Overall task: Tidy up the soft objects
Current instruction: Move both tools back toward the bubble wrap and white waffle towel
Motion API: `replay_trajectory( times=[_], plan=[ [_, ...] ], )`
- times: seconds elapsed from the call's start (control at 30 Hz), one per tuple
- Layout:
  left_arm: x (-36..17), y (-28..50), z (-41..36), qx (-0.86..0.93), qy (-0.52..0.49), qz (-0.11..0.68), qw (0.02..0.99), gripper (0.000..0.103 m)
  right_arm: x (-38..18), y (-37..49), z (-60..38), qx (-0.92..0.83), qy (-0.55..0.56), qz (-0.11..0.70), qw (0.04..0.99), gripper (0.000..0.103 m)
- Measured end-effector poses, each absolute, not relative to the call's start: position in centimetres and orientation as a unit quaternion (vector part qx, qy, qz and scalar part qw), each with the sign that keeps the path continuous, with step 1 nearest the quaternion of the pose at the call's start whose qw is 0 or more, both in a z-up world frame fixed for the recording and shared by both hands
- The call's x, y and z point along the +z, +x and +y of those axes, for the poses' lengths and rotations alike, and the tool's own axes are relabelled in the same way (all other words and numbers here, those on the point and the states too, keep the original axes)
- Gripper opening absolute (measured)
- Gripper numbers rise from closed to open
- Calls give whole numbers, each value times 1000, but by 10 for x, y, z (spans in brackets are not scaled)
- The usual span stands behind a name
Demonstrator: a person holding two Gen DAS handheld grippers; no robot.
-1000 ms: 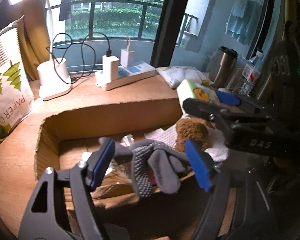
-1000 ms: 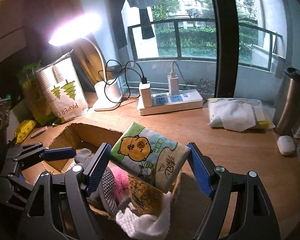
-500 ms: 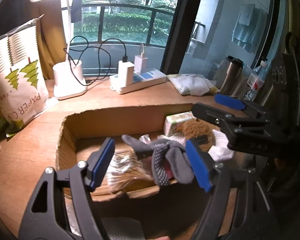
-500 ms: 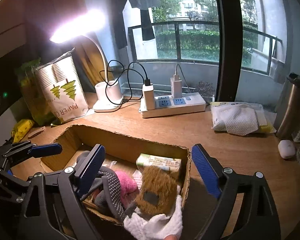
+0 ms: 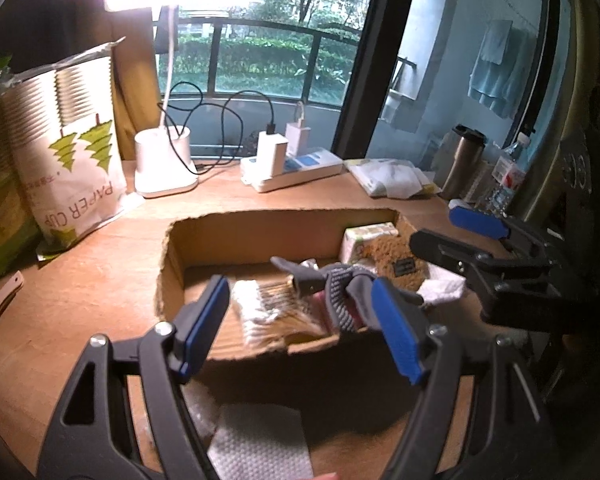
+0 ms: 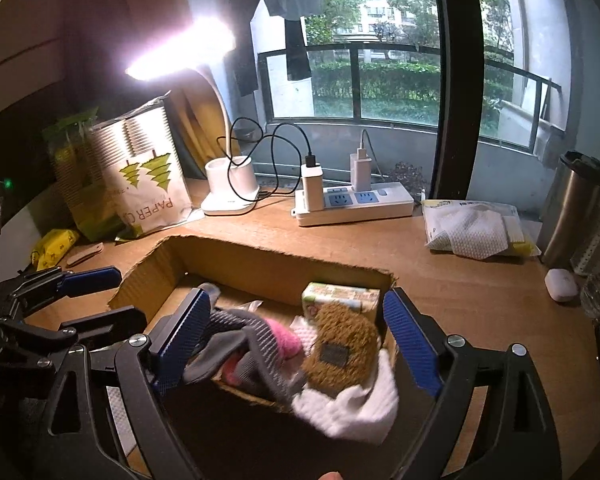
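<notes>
Two grippers hang over the near edge of a cardboard box [image 6: 260, 264] on the wooden desk [image 6: 480, 304]. The right gripper [image 6: 296, 338] has just been opening; its blue pads stand spread wide with nothing pinched between them. The left gripper [image 5: 304, 322] has its jaws apart too, and nothing is pressed between its pads; the grey glove only shows behind them, inside the box.

The soft things lie in the box. The tissue pack [image 6: 342, 295] with the cartoon print sits against the far right corner. Just in front of it rests a brown fuzzy piece [image 6: 340, 350] with a dark label. A white cloth [image 6: 352, 408] hangs over the near wall at that corner. The grey dotted glove [image 6: 236, 340] lies beside the brown piece, over something pink [image 6: 284, 338]. A clear packet [image 5: 268, 312] of pale sticks lies on the box floor to the left of the glove.

Behind the box stand a lit desk lamp [image 6: 230, 188], a white power strip [image 6: 356, 204] with chargers plugged in, and a paper-cup bag [image 6: 140, 184]. A steel tumbler [image 6: 572, 208] stands far right, near a pack of wipes [image 6: 472, 228].
</notes>
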State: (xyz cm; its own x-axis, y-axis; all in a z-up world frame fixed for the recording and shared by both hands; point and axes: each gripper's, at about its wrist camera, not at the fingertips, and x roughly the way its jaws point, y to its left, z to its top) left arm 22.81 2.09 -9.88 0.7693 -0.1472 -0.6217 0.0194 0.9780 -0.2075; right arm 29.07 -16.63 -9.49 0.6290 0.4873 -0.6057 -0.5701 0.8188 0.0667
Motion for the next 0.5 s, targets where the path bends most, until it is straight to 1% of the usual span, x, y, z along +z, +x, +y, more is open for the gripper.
replay_trajectory(
  times=[0.5],
  plan=[
    [-105, 186, 52, -33, -110, 325, 939, 75, -102, 243, -142, 296, -80, 328, 894, 90]
  ],
)
